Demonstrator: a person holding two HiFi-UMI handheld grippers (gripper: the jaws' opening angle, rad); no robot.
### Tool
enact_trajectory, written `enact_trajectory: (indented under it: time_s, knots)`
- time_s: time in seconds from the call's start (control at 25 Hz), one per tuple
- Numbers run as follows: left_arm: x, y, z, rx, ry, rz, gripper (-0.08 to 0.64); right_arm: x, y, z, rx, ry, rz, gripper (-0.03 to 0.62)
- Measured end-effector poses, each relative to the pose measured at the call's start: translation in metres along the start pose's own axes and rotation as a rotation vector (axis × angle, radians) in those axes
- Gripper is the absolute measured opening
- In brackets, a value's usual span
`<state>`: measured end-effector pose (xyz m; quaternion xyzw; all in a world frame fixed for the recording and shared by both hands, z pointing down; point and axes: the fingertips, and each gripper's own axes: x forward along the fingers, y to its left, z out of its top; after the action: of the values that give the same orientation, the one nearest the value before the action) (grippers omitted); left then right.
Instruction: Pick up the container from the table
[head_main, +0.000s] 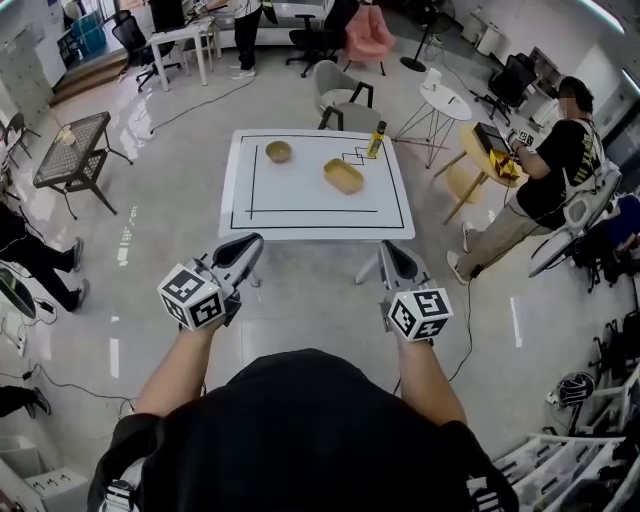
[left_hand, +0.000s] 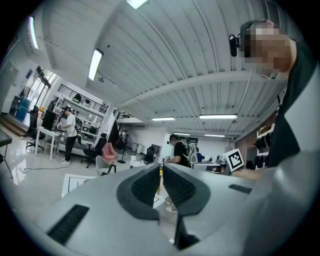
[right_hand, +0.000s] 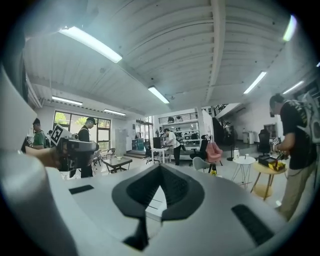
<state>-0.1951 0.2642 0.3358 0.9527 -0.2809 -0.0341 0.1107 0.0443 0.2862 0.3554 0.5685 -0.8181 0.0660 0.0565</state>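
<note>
The yellow container (head_main: 343, 176) lies right of the middle of the white table (head_main: 300, 225) — a round bowl (head_main: 278, 152) sits nearer the far-left corner. Short of the near edge, the left gripper (head_main: 250, 243) and the right gripper (head_main: 390, 250) hover — jaws together, empty.

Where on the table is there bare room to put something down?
The table is bare across its near half, in front of the bowl and container. The far right is crowded: container and bottle stand close.

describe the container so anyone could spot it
Find the white table with black lines. Near its middle sits the container, shallow and yellow. It is oblong, unlike the round bowl to its left and the upright bottle behind.
</note>
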Motion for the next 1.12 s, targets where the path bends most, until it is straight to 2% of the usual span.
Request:
enact_trajectory:
  time_s: [0.4,0.64,0.88,1.12]
  knots:
    - [0.018,0.023,-0.009,-0.012,0.02,-0.021,0.025,0.008,-0.016,-0.01,0.051,-0.016,-0.032,0.003]
    - [0.031,0.038,-0.011,-0.018,0.028,-0.005,0.025,0.025,-0.036,-0.005,0.09,-0.063,-0.029,0.003]
    - [0.059,0.053,-0.014,-0.017,0.05,0.008,0.023,0.048,-0.065,-0.005,0.136,-0.063,-0.025,0.003]
    - [0.091,0.074,-0.023,-0.027,0.067,0.021,0.023,0.077,-0.093,-0.011,0.137,-0.043,-0.018,0.003]
